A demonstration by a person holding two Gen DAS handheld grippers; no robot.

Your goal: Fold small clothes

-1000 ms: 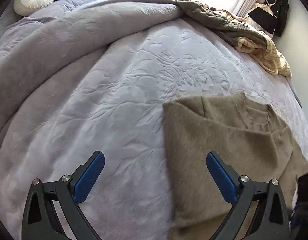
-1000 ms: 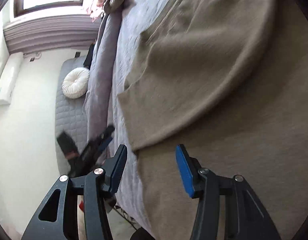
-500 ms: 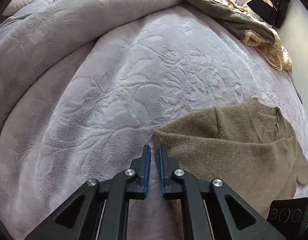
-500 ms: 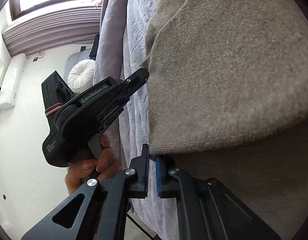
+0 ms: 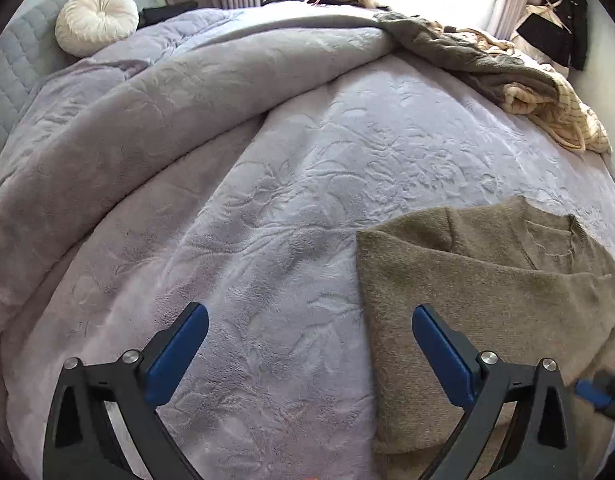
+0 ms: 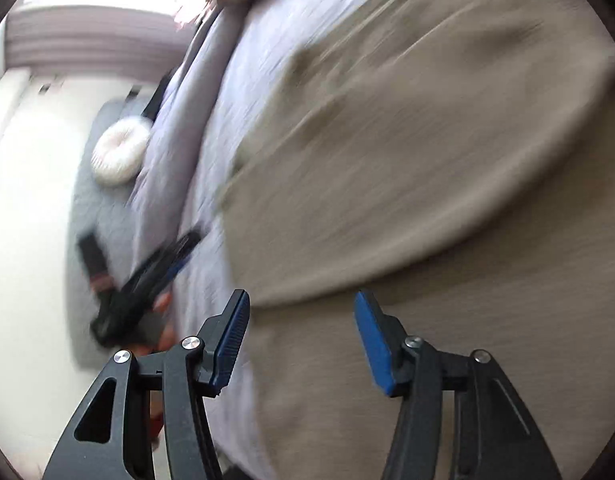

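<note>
Both grippers, pinched together half a second ago, have sprung apart: the left gripper (image 5: 309, 350) and right gripper (image 6: 301, 338) released the sweater (image 5: 487, 304), now folded on the bed (image 5: 267, 200), so this fold looks finished.

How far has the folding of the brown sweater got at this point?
Partly done: the brown sweater lies on the bed cover with both sleeves folded across its body. Nothing is in hand: the left gripper and right gripper both have open jaws. A pile of clothes at the far edge remains unfolded.
</note>
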